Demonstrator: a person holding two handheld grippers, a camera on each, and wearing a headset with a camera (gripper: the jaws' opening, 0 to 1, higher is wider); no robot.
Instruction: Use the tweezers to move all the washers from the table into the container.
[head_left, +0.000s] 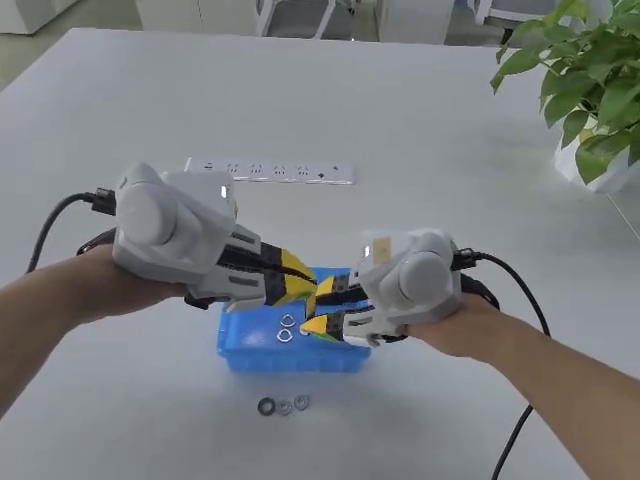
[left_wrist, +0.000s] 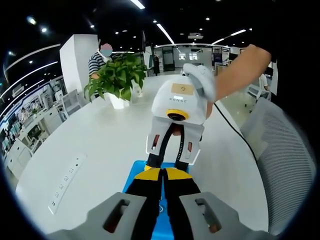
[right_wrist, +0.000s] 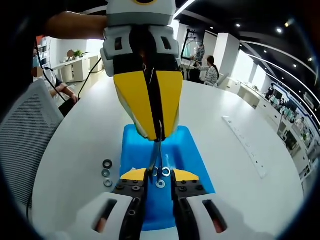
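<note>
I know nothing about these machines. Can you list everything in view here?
table: one, white, under everything
container: one, blue, below the grippers
washers in container: at least two, silvery
washers on table: three, one dark, two silvery, in front of container
tweezers: one, metal, tips over container
power strip: one, white, behind container
plant: one, green, white pot, far right
chair: one, grey mesh, beside table
people: a few, background
left gripper: one, grey, yellow fingers shut on tweezers
right gripper: one, grey, yellow-tipped fingers flanking tweezers
left hand, right hand: each holding its gripper
</note>
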